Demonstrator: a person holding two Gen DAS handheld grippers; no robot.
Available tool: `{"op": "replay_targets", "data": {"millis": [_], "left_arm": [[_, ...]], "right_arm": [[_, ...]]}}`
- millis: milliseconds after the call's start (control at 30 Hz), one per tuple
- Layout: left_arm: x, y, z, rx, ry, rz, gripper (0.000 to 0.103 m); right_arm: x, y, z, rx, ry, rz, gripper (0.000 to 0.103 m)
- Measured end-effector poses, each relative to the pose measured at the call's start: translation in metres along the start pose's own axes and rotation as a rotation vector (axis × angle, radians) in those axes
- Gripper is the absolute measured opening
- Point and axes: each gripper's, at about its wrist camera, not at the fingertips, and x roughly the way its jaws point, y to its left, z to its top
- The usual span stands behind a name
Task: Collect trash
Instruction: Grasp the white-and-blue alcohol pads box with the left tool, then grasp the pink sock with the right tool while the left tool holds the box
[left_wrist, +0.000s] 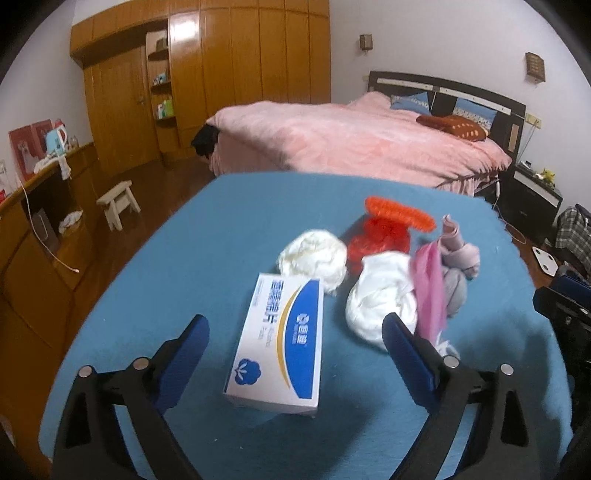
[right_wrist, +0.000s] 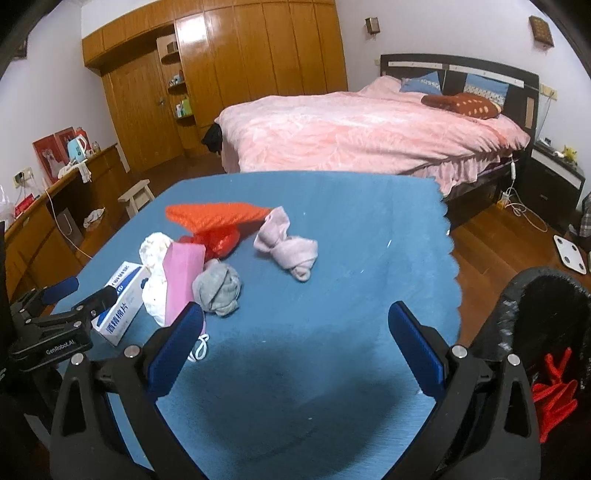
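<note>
The left gripper (left_wrist: 295, 332), jaws apart, straddled the white-and-blue cardboard box (left_wrist: 279, 341) on the blue-covered tabletop (left_wrist: 184, 251), seemingly lining up a grasp; the right gripper (right_wrist: 295, 332) hovered open and empty beside the black-lined bin (right_wrist: 546, 306).

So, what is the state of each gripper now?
Left gripper: open, holding nothing, white box between its jaws.
Right gripper: open, empty.
</note>
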Motion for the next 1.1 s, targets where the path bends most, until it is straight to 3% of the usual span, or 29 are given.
{"op": "replay_targets", "data": {"millis": [367, 467, 600, 633, 833, 1100], "left_arm": [[0.025, 0.009, -0.012, -0.033, 0.091, -0.028, 0.086], [0.031, 0.010, -0.012, -0.043, 0.112, -0.043, 0.079], [0.037, 0.014, -0.013, -0.053, 0.141, -0.058, 0.056], [0.038, 0.016, -0.013, -0.064, 0.143, -0.070, 0.056], [0.023, 0.017, -0.012, -0.078, 0.083, -0.060, 0.055], [-0.002, 0.004, 0.014, -0.067, -0.025, -0.075, 0.055]], "right_arm": [[0.023, 0.011, -0.011, -0.034, 0.052, 0.002, 0.098], [0.027, 0.014, -0.011, -0.038, 0.055, 0.010, 0.098], [0.033, 0.018, -0.009, -0.048, 0.061, 0.012, 0.098], [0.035, 0.018, -0.010, -0.048, 0.064, 0.011, 0.098], [0.043, 0.005, 0.001, -0.009, 0.055, -0.017, 0.098], [0.064, -0.009, 0.027, -0.003, 0.025, -0.058, 0.098]]}}
